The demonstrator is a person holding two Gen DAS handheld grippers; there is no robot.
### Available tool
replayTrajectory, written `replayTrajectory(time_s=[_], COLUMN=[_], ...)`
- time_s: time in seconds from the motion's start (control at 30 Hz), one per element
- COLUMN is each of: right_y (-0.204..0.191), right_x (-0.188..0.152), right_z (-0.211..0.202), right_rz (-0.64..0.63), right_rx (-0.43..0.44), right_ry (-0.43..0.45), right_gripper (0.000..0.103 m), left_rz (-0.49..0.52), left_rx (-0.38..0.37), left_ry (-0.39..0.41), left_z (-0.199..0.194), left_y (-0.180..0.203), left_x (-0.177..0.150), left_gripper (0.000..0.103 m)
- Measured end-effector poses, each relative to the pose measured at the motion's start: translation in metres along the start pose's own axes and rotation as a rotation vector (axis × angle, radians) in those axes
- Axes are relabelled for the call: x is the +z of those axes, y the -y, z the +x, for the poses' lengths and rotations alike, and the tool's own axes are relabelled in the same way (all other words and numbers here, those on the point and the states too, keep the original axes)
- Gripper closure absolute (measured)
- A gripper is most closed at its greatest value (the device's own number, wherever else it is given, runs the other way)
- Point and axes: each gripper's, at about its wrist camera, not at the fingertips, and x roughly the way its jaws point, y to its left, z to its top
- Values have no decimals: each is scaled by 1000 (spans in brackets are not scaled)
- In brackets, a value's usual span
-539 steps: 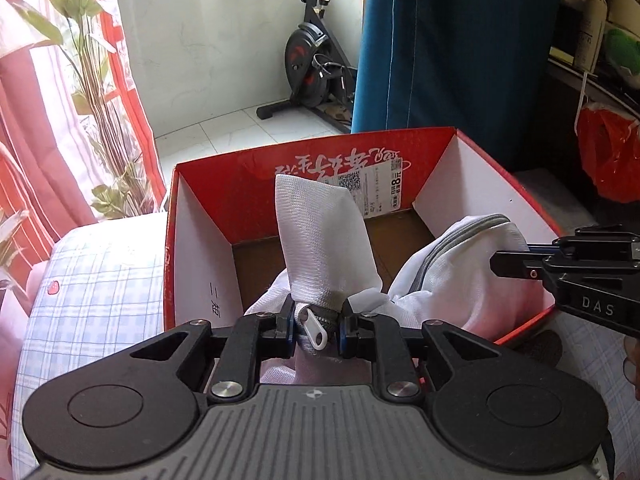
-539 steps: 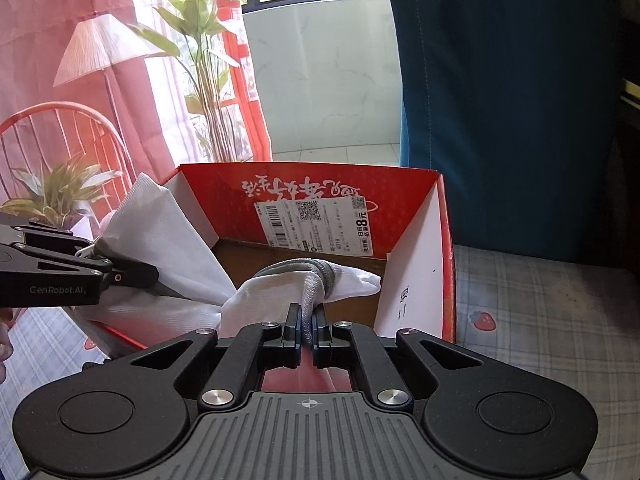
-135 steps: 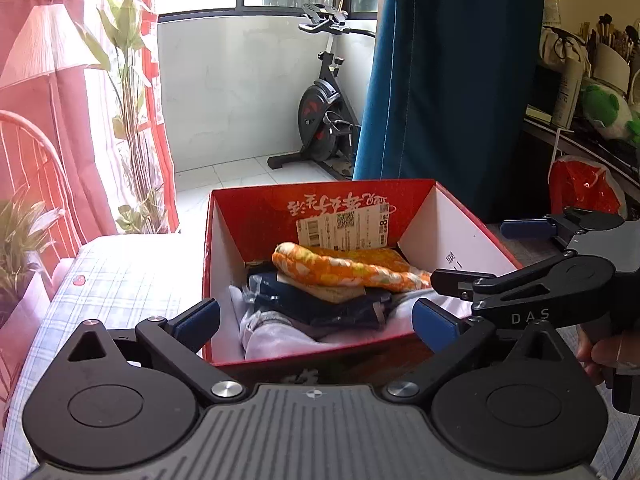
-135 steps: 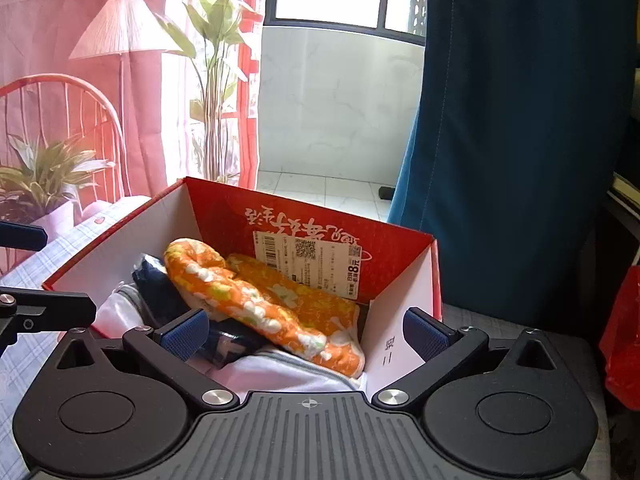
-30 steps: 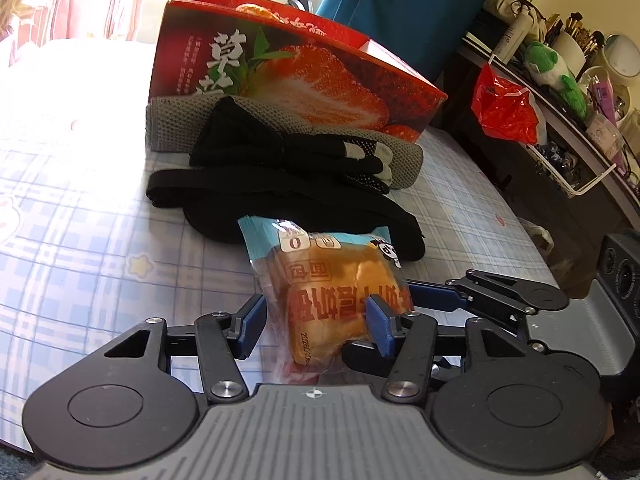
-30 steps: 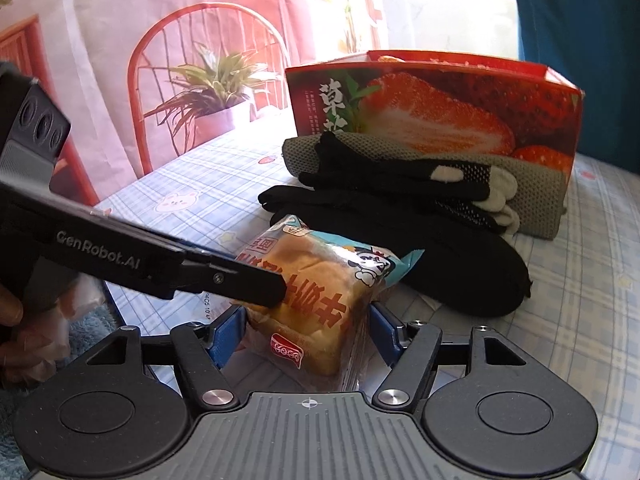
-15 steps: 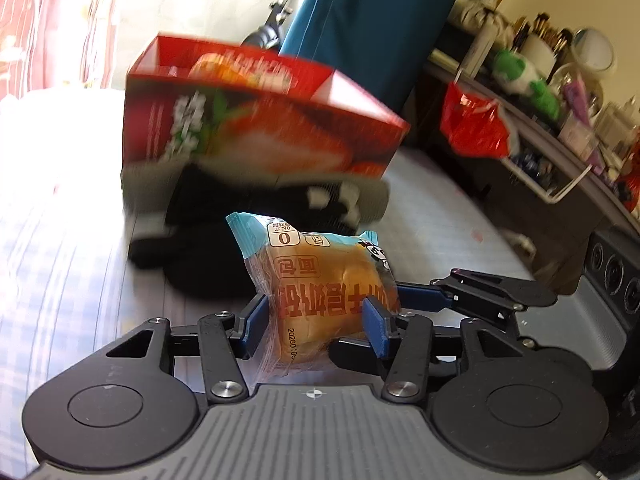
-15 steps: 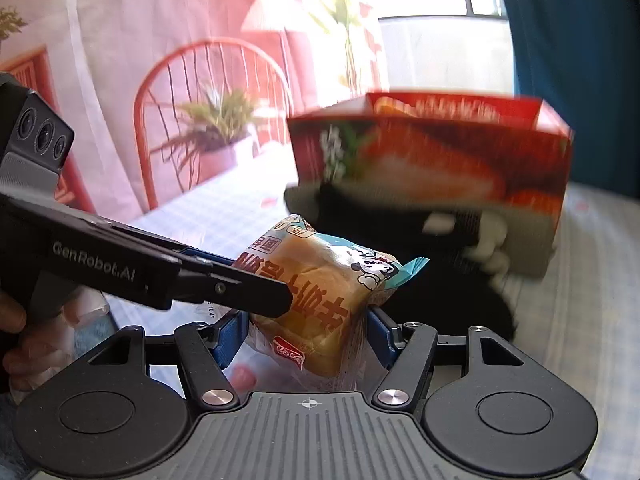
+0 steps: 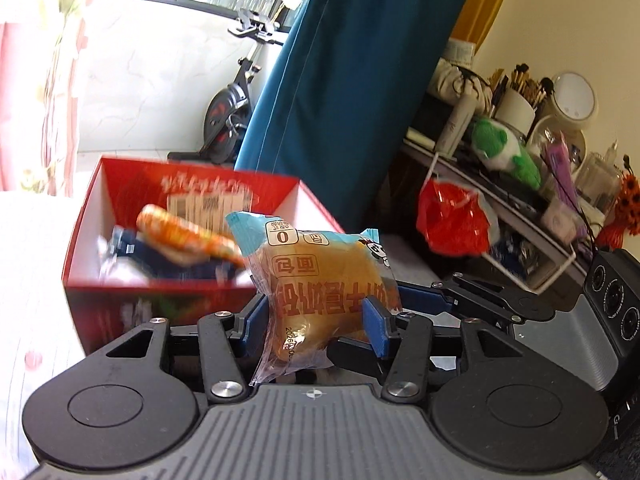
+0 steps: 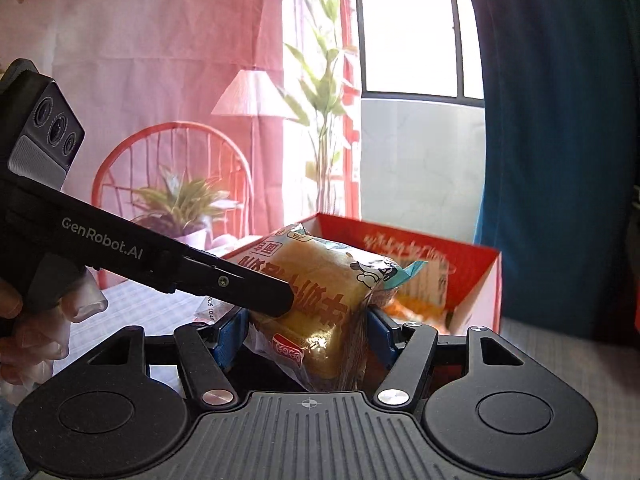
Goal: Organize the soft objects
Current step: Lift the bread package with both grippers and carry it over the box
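Observation:
A packaged bread bun (image 9: pixel 324 280) in a clear and light-blue wrapper hangs in the air, gripped from two sides. My left gripper (image 9: pixel 316 320) is shut on it, blue pads pressing its lower part. My right gripper (image 10: pixel 306 334) is shut on the same bread bun (image 10: pixel 320 292); the left gripper's arm crosses in front from the left. Beyond the bun stands the open red cardboard box (image 9: pixel 92 216), holding an orange floral cloth (image 9: pixel 184 236) on dark and white clothes. In the right wrist view the red box (image 10: pixel 486 280) lies just behind the bun.
A teal curtain (image 9: pixel 352 80) hangs behind the box. To the right, a cluttered shelf carries a red plastic bag (image 9: pixel 452 220) and a green plush toy (image 9: pixel 504 152). An exercise bike (image 9: pixel 228 120) stands on the balcony. A red wire chair (image 10: pixel 172 184) and a potted plant (image 10: pixel 184 204) stand left.
Both grippers have risen with the bun from the checked cloth surface. The box's open top and contents now show; the black gloves and grey cloth have dropped out of sight.

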Motion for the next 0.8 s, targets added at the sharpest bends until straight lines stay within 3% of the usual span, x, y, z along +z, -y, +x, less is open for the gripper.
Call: replayTrajectory(time_s=[0.17,0.43,0.8], right_y=[21,45,68], right_x=[18,31,48], right_z=[24,65,82], right_rz=[-41,-61,-57], right_rx=[-15,-31,-31], right_ry=[-4,-43,10], right_gripper=[43,43,44], left_rz=[-56,-99,15], left_rx=[-33,5,65], left_ry=[5,-4,14], left_z=[24,60,73], left_y=[-16,-31,-25], left_x=[22,43,87], left_gripper=[50,49,49])
